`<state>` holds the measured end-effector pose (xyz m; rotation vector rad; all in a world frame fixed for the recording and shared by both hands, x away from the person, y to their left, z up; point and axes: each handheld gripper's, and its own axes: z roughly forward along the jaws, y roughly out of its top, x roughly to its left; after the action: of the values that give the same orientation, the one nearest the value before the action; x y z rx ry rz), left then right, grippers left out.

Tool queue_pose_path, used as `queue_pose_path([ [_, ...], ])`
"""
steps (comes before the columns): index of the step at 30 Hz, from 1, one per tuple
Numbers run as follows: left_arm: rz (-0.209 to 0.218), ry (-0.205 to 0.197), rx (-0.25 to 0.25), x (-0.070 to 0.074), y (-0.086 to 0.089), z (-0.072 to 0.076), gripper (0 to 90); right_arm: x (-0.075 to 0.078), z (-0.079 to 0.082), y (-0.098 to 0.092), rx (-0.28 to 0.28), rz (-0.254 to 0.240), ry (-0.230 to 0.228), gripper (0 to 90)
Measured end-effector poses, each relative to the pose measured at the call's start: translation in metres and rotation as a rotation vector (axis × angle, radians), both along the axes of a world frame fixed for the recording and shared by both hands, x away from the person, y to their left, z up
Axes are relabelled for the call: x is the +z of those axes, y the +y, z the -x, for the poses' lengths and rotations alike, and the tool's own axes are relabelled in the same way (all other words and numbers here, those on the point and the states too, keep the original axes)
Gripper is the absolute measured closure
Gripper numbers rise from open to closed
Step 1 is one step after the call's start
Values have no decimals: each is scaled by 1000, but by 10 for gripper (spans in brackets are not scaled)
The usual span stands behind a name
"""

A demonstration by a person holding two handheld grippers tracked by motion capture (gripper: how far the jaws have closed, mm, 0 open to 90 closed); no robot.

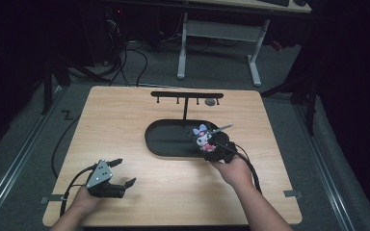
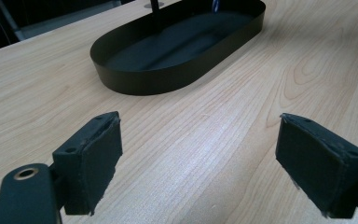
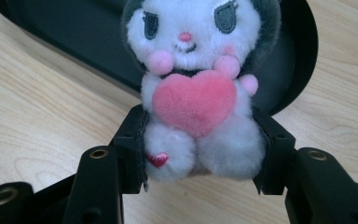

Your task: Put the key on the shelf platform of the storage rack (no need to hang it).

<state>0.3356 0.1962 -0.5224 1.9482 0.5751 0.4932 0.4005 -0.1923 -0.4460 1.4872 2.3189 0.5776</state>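
Firmly, right gripper (image 3: 200,158) clamps plush toy (image 3: 200,88) beside tray (image 1: 168,139).

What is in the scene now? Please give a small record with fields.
surface: wooden table
tray: black oval tray, nothing seen inside
stand: black hook stand behind the tray
toy: plush toy, white, holding a pink heart
right hand-held gripper: shut on the toy at the tray's right end
left hand-held gripper: open, holding nothing, above bare table
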Motion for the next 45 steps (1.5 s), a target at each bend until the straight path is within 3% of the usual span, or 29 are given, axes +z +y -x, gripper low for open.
queue_pose_path([
  [23,4,0,1,0,0,0,154,-4,-24,3,-35,-10,-7,476],
  [45,3,1,0,0,0,0,154,-23,-45,6,-65,-22,18,476],
])
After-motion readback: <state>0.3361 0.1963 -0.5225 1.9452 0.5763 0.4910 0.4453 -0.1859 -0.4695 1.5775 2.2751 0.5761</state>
